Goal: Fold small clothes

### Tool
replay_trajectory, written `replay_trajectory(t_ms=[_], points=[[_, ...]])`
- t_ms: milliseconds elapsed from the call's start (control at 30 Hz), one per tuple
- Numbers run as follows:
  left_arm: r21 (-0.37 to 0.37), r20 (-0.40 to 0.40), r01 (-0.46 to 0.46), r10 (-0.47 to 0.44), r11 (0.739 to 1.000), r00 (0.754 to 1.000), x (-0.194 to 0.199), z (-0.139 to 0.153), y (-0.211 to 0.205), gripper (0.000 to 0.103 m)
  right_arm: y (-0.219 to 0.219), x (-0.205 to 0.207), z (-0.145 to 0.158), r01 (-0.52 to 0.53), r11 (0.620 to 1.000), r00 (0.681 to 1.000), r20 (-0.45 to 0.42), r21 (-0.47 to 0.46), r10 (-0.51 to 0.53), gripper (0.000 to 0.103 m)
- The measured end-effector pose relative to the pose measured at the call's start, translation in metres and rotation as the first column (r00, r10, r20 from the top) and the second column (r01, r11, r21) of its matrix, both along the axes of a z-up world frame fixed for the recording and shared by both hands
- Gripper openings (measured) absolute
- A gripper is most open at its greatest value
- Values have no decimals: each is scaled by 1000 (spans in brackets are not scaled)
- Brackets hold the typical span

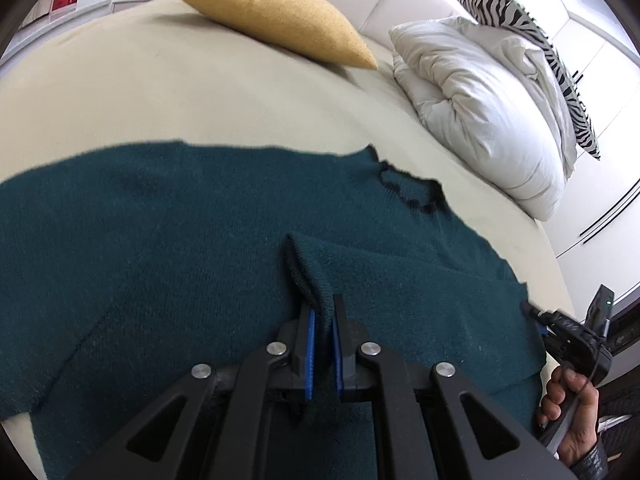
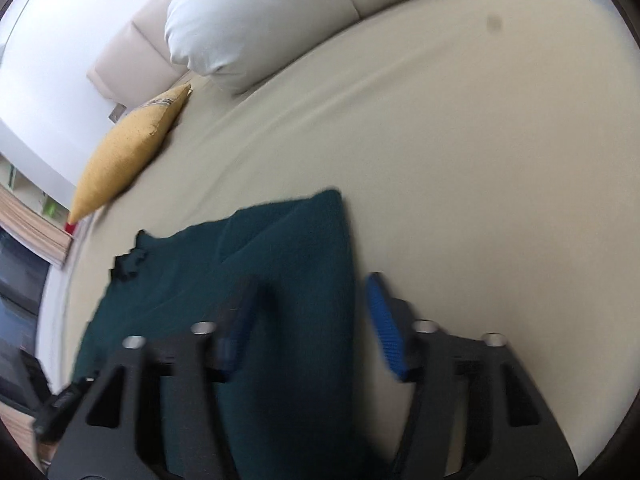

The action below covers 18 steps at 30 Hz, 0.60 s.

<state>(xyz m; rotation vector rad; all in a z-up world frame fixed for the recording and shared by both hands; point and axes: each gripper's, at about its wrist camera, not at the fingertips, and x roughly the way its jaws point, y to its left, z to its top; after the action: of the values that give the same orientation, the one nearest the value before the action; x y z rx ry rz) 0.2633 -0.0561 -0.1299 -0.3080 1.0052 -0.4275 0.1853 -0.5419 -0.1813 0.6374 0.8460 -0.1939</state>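
A sleeve cuff of the soft, limp teal sweater (image 1: 160, 232) is pinched in the left claw (image 1: 324, 320), while the right claw (image 2: 308, 320) is spread wide over its edge, best gripped at hems.

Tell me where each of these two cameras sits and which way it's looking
Left wrist: on the left gripper, looking across the teal sweater toward the yellow pillow; right gripper and its hand at the right edge.
Right wrist: on the open right gripper, over the sweater's edge.
Shared: sweater, yellow pillow, white duvet, bed.
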Motion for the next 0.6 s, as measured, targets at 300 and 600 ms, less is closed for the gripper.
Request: replay_trajectory(t_ms=[300, 600], points=[[-15, 33, -9, 10, 1000, 999, 1, -17, 3, 10, -9, -8, -10, 36, 999, 999, 37, 0, -36, 5], [-23, 36, -8, 9, 1000, 999, 0, -19, 5, 11, 7, -44, 36, 94, 994, 990, 111, -53, -88, 13]])
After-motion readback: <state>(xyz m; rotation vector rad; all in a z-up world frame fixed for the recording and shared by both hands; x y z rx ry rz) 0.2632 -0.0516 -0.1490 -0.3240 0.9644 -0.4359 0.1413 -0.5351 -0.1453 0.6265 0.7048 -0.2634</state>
